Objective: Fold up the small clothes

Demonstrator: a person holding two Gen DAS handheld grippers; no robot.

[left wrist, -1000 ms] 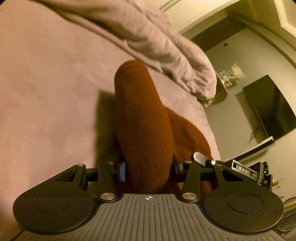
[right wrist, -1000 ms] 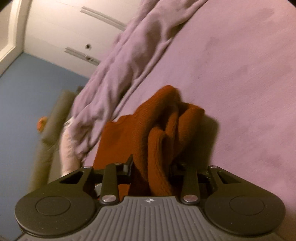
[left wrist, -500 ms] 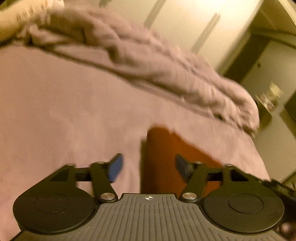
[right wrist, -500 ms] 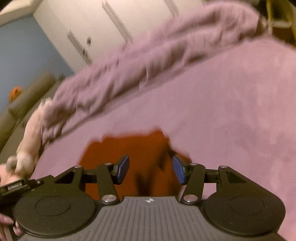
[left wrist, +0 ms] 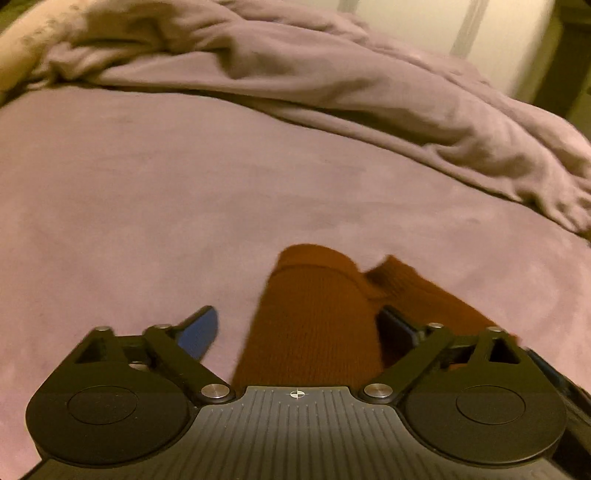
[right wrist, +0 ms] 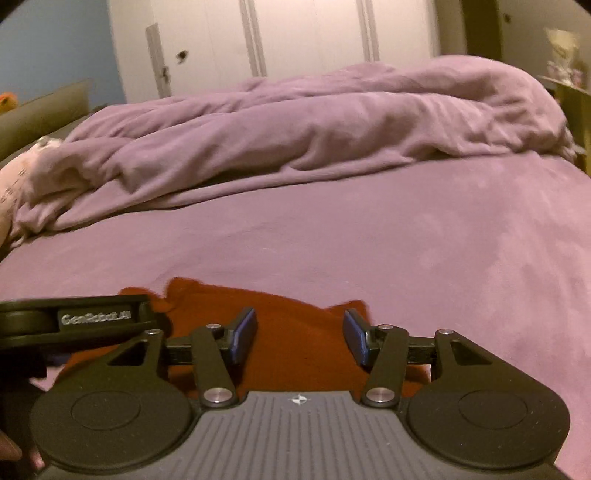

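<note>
left wrist view: the left gripper (left wrist: 299, 332) hovers low over a bed covered in a purple sheet (left wrist: 147, 206). its fingers are spread wide and hold nothing; the blue pad on the left finger (left wrist: 199, 328) stands clear of the cloth, while the right finger sits against the edge of a rust-brown knit garment (left wrist: 314, 325). the garment lies flat on the sheet, running from under the gripper away toward the middle of the bed, with a second folded layer showing just to its right. a rumpled purple blanket (left wrist: 332, 74) is bunched along the far side of the bed.

right wrist view: the right gripper (right wrist: 300, 338) also has its fingers apart, gripping nothing, with both blue pads above the garment (right wrist: 295, 332), which lies spread on the sheet (right wrist: 406, 229) below. the left gripper's black body (right wrist: 74, 321) shows at the left edge, next to the garment. the blanket (right wrist: 295, 129) is heaped at the back, with white wardrobe doors (right wrist: 303, 33) behind it.
</note>
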